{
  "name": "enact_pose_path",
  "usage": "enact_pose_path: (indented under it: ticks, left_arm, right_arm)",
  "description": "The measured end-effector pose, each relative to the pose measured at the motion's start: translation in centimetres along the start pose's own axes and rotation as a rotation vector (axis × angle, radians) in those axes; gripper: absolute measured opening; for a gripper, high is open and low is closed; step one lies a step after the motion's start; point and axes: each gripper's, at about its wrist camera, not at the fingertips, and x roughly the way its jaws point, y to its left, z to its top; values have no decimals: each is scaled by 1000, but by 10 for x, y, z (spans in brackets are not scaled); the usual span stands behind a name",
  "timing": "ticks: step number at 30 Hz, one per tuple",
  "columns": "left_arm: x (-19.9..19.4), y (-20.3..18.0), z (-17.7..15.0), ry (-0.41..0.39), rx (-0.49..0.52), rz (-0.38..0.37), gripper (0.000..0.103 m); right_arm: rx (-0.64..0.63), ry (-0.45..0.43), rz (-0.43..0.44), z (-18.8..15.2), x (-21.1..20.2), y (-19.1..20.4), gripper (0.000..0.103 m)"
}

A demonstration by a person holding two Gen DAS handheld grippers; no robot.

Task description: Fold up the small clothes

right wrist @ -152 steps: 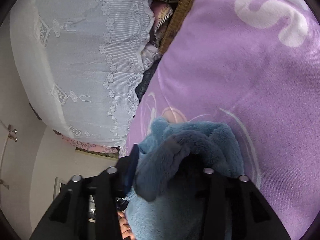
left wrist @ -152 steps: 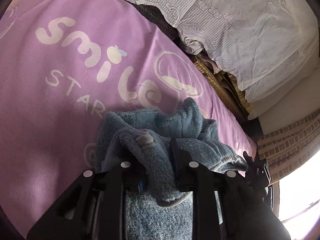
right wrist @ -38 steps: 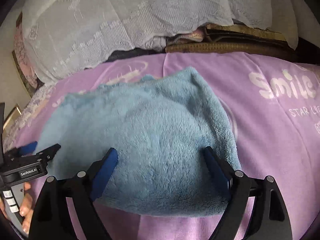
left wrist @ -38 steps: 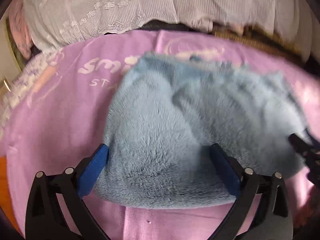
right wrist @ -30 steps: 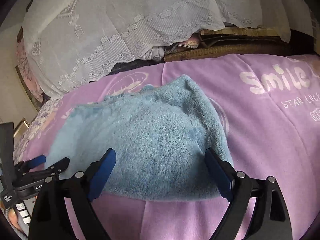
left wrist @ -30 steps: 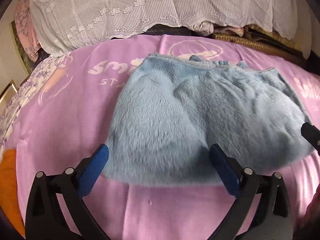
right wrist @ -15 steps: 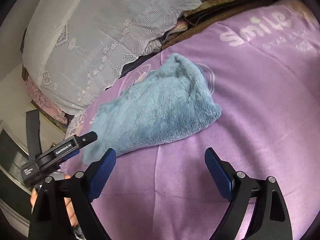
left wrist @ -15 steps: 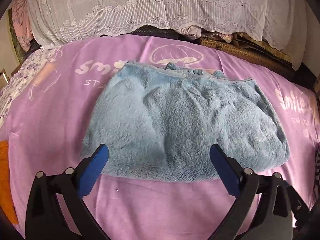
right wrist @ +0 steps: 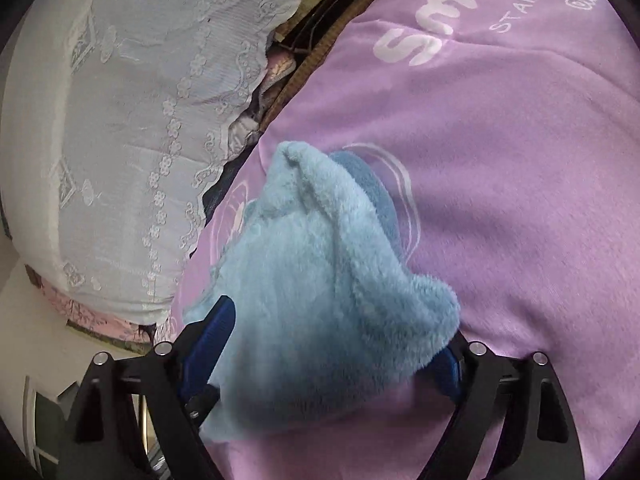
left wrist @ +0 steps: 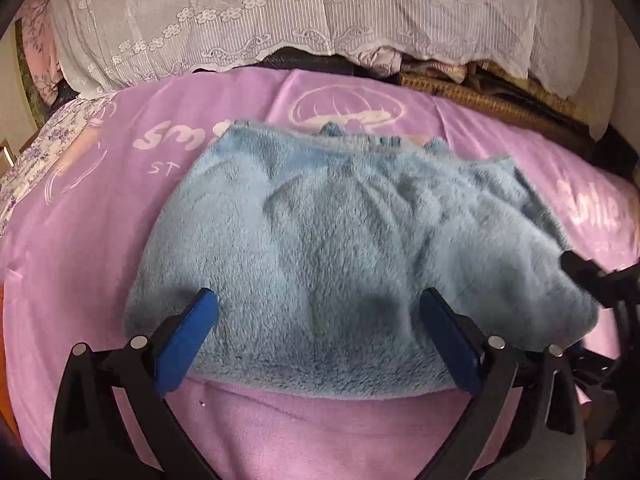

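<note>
Left hand-held gripper (left wrist: pixel 316 336) hangs wide w/ nothing pinched, over the near edge of the fleece (left wrist: pixel 340 248) spread flat on the purple blanket (left wrist: pixel 80 240). Right hand-held gripper (right wrist: pixel 340 344) has just been closing but isn't clamped yet, the fleece's right end bunched between its jaws. I'd say bite both layers at that end, then carry it across toward the left so edges line up.

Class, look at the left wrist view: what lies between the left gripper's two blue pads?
The near edge of the fluffy blue garment fills the gap of the left gripper.

left wrist: I look down along my left claw (left wrist: pixel 316 320), close over the blue fleece garment (left wrist: pixel 340 248) | right wrist: rolled, nearer its corner | shared: garment, purple bedspread (right wrist: pixel 500 168), lace cover (left wrist: pixel 280 12)
</note>
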Motion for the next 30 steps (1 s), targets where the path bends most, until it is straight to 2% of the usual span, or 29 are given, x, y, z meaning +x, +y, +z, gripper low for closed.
enact_pose_path:
  ticks: [2, 4, 5, 7, 9, 10, 12, 17, 20, 22, 23, 25, 30]
  left_arm:
    - [-8, -5, 15, -35, 11, 13, 98]
    - [-3, -16, 28, -33, 36, 26, 98]
    - [6, -21, 32, -13, 37, 18, 98]
    - [35, -31, 32, 64, 34, 8, 98]
    - [70, -38, 19, 134, 47, 32, 99]
    - [73, -43, 12, 84, 79, 56, 99]
    - [68, -48, 13, 74, 108, 82, 99]
    - [43, -26, 10, 42, 37, 4, 99]
    - [19, -11, 7, -24, 30, 35, 99]
    - [16, -1, 6, -17, 31, 49, 99]
    - [20, 4, 5, 1, 30, 59, 99]
    - [30, 16, 2, 45, 24, 69, 99]
    - [9, 18, 5, 10, 63, 47, 99]
  right_arm:
    - [8, -43, -21, 2, 8, -1, 61]
    - [-19, -80, -34, 2, 11, -5, 48]
    - [-44, -96, -28, 0, 11, -7, 46]
    - [-48, -92, -5, 3, 12, -10, 46]
    - [-44, -88, 8, 6, 14, -12, 46]
    - [-49, -85, 11, 7, 16, -12, 47]
    - [-64, -84, 1, 7, 18, -11, 49]
    - [-116, -78, -18, 8, 25, -3, 58]
    - [-137, -71, -28, 9, 28, 1, 59]
    - [-136, -73, -26, 10, 28, 1, 56]
    - [-131, -77, -23, 10, 27, 0, 49]
    - [-105, -85, -1, 12, 25, -4, 44]
    - [-107, -82, -6, 12, 26, -4, 45]
